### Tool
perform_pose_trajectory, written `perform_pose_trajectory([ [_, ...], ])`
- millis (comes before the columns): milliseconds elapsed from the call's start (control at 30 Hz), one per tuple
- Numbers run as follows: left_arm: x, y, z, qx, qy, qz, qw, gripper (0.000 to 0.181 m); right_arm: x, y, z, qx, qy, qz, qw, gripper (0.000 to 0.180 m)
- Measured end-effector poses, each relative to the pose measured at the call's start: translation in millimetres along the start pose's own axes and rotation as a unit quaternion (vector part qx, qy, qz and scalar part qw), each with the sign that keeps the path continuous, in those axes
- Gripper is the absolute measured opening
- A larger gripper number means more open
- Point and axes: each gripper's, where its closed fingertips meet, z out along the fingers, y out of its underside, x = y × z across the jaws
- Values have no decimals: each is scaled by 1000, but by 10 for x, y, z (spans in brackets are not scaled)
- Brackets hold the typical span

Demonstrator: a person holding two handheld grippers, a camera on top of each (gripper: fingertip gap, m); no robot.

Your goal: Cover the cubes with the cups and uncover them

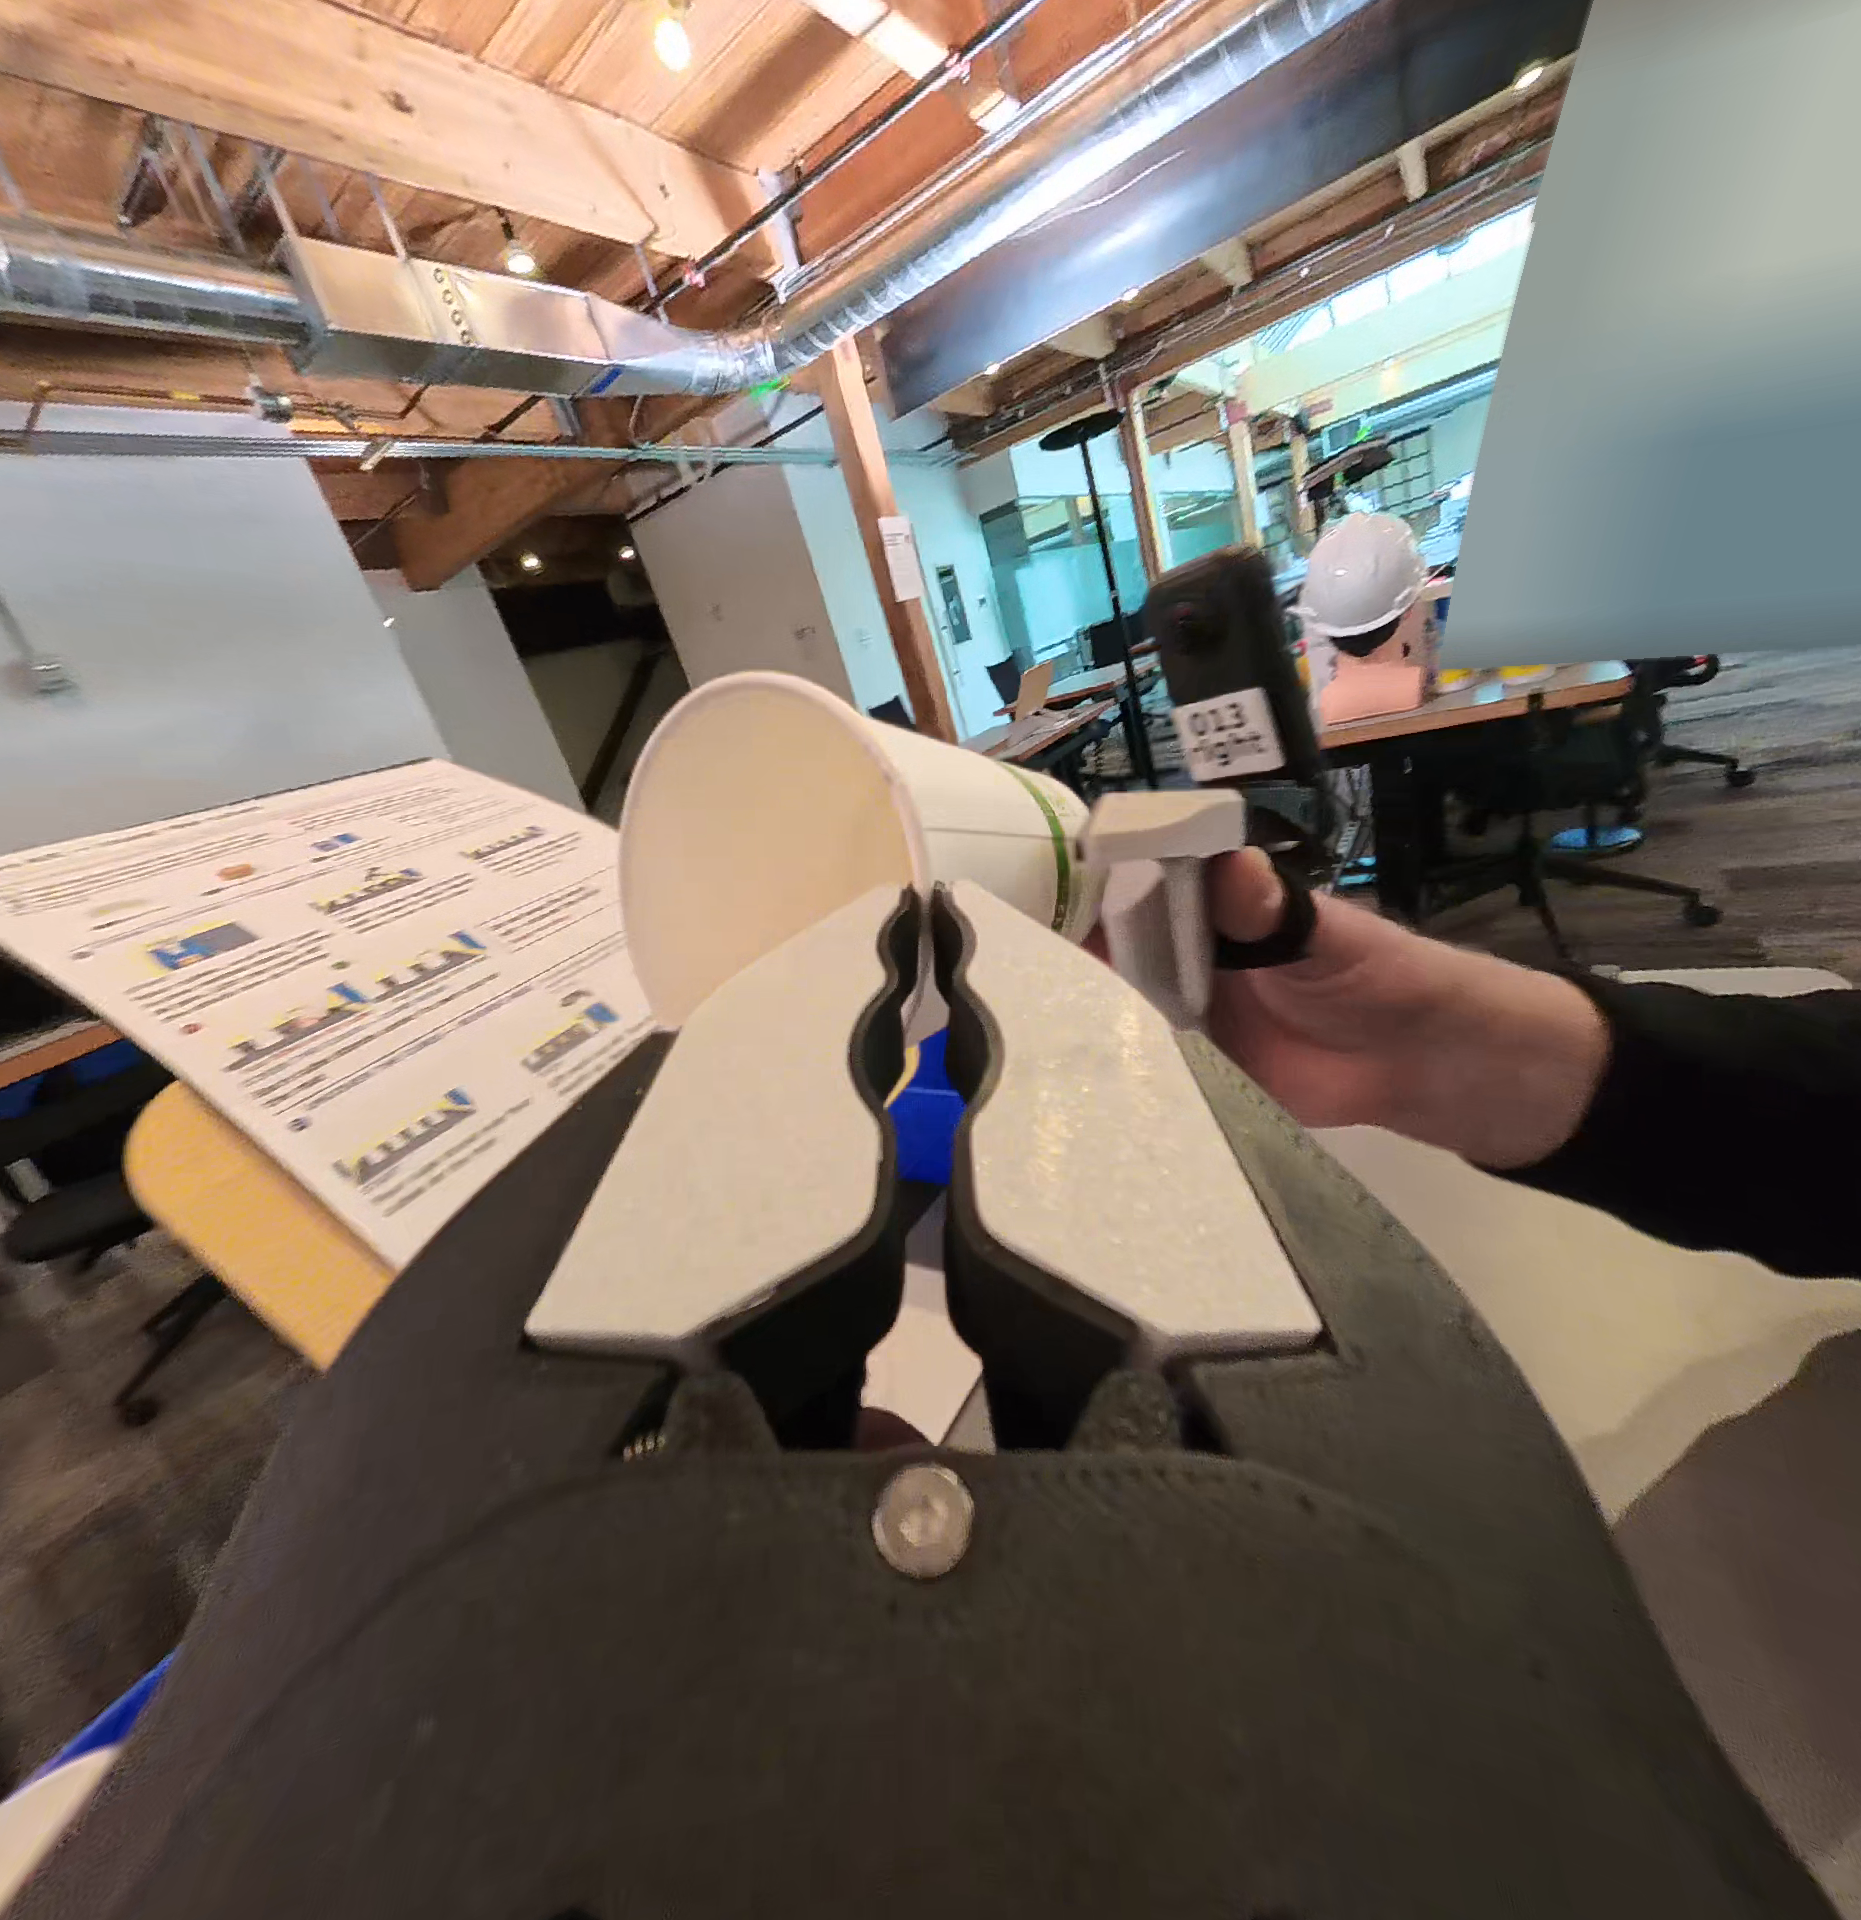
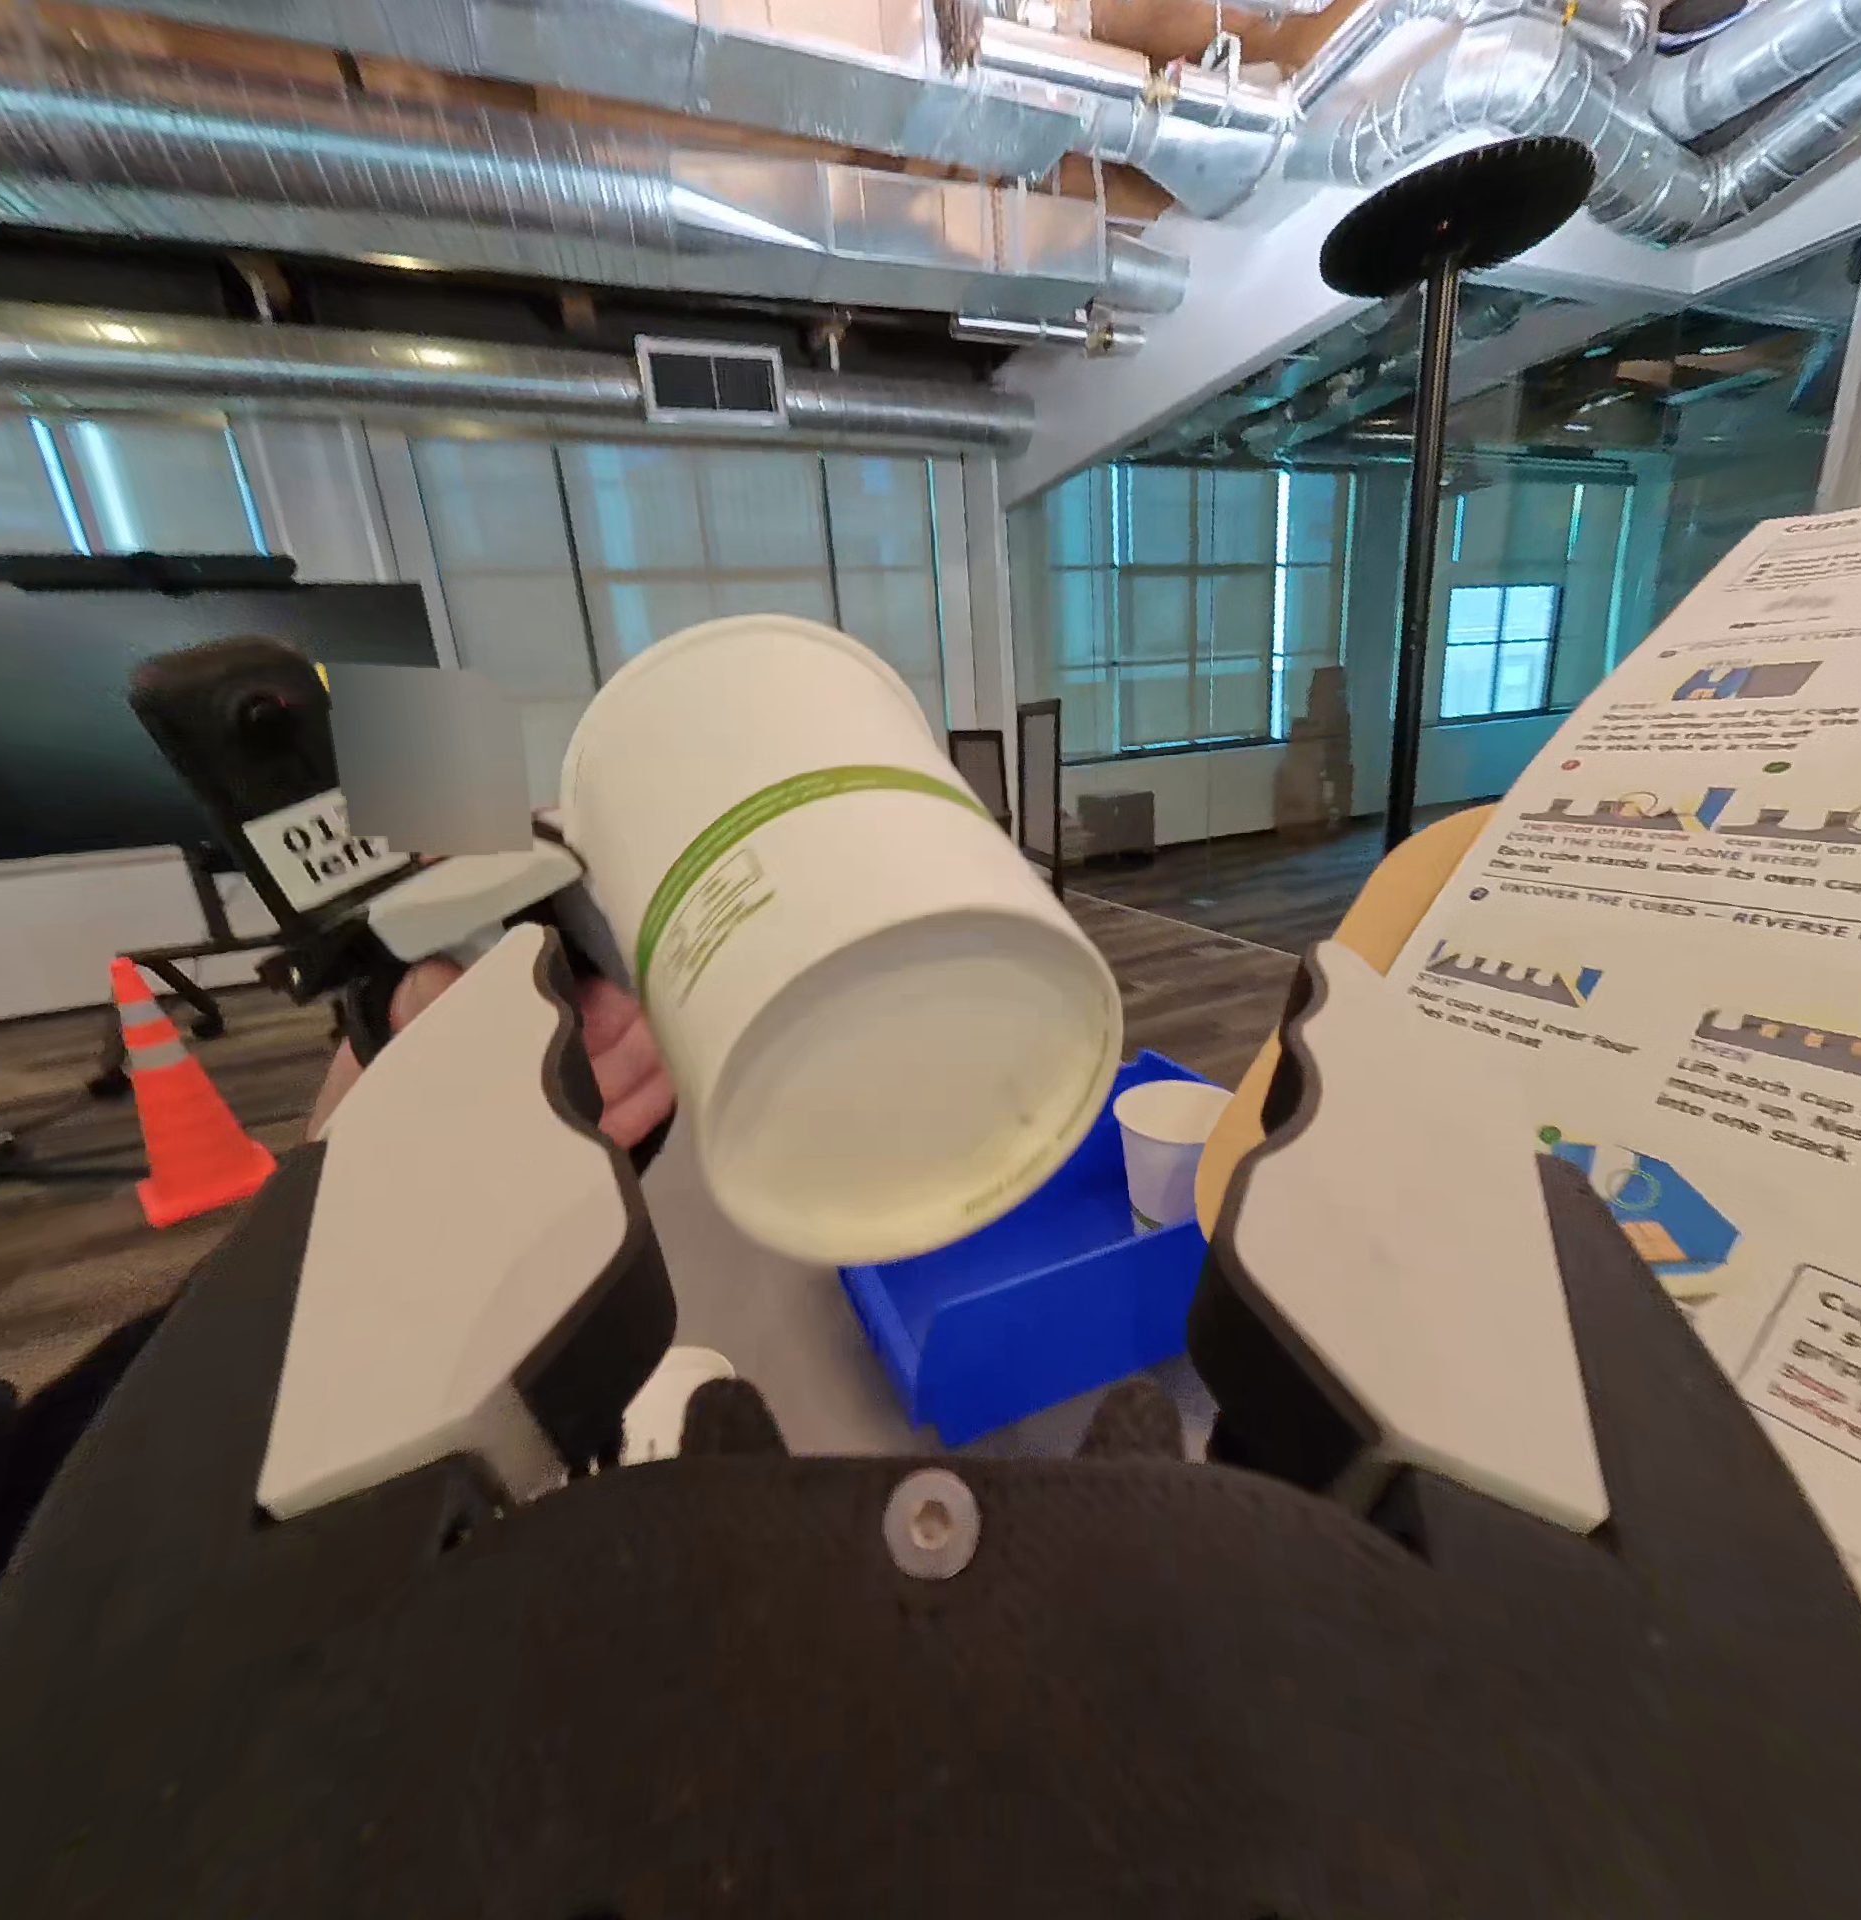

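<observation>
Left hand-held gripper (image 1: 926, 914) is clamped on the rim of a white paper cup (image 1: 791, 831), held up in the air; right hand-held gripper (image 2: 926, 1049) gapes wide, empty; another cup (image 2: 1165, 1143) sits in the blue bin (image 2: 1019, 1320); no cubes visible, so can't tell what's covered yet.

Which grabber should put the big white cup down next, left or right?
Left. The left gripper is shut on the white cup's rim. The right gripper is open, holding nothing.
</observation>
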Motion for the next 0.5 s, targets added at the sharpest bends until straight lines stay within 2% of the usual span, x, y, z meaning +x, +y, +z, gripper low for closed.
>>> perform_pose_trajectory([
  [100,129,-28,79,21,18,-16,1000,2,25,-50,5,16,-11,23,1000,124],
  [167,149,-7,123,20,20,-16,999,2,-38,-101,-39,33,-41,29,998,109],
  [267,148,0,141,24,28,-27,999,2,-26,-186,-118,58,-43,31,997,90],
  [500,134,46,172,27,31,-34,999,2,22,-191,-143,54,-52,41,996,86],
])
